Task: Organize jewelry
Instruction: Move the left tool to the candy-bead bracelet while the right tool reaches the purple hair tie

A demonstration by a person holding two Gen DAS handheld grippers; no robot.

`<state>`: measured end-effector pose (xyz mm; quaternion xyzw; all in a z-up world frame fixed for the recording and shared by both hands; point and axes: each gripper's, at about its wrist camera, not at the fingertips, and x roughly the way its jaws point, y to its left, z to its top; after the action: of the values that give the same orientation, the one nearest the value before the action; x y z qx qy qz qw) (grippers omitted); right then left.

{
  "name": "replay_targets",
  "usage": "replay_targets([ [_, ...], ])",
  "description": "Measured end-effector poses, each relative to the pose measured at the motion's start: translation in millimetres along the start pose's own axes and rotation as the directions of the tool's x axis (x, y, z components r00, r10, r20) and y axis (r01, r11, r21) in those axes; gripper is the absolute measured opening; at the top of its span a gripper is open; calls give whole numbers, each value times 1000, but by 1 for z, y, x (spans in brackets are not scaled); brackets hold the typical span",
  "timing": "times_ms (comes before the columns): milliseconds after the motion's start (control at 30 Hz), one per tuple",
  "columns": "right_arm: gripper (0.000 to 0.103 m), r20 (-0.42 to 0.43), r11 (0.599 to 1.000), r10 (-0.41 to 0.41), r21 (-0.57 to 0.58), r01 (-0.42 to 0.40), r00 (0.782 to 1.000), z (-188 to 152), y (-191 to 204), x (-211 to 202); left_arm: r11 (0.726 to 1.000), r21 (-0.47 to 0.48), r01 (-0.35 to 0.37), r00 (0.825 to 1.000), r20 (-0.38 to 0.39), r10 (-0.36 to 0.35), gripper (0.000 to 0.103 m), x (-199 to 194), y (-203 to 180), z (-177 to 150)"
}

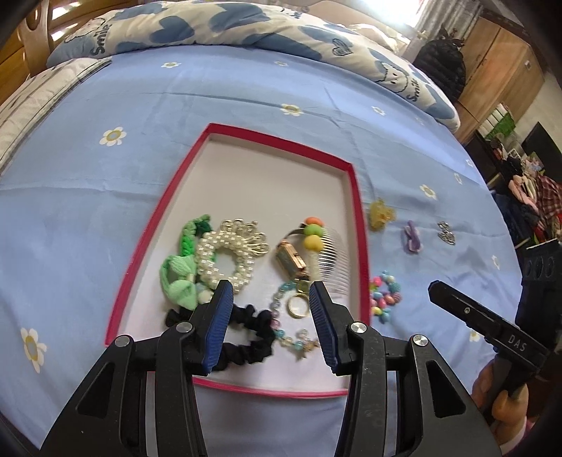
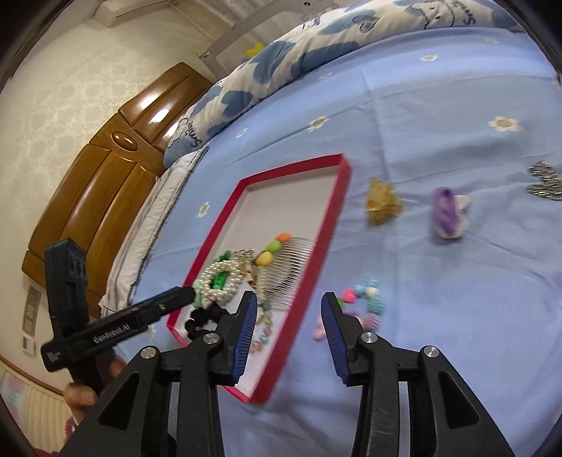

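Readable text first: the quilt [image 1: 246, 24] says "Smile" in a few spots, the right gripper's body reads "DAS" in the left view, and the left one reads "GenRobot.AI" in the right view.

Left gripper [image 1: 272, 325] has its jaws partly apart with nothing between them, hanging over the near end of the red tray [image 1: 358, 211]. Right gripper [image 2: 288, 334] is also partly spread and empty, straddling the tray's right wall.

In the tray: pearl scrunchie [image 1: 224, 256], green scrunchie [image 1: 179, 277], black scrunchie [image 1: 246, 327], comb [image 1: 325, 253], gold watch [image 1: 291, 262], ring [image 1: 298, 306] and a bead string [image 1: 284, 330] that's blurry.

On the sheet [image 1: 105, 211], at 3 o'clock of the tray: yellow clip [image 1: 379, 214], purple clip [image 1: 412, 237], silver piece [image 1: 446, 232] too small to make out, and bead bracelet [image 1: 384, 297] just beside the wall.

Only fingertips of a hand [image 1: 505, 404] show, cut off by the edge.
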<state>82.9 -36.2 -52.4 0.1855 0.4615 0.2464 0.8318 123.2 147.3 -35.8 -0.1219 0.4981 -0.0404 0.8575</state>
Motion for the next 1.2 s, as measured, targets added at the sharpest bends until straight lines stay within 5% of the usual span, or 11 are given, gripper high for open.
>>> replay_targets([
  [633,44,57,991,-111,79,106,992,-16,-60,-51,984,157,84,996,-31,-80,44,-3,-79,-23],
  [1200,44,18,989,-145,0,146,989,21,-83,-28,951,285,119,988,-129,-85,44,50,-139,-20],
])
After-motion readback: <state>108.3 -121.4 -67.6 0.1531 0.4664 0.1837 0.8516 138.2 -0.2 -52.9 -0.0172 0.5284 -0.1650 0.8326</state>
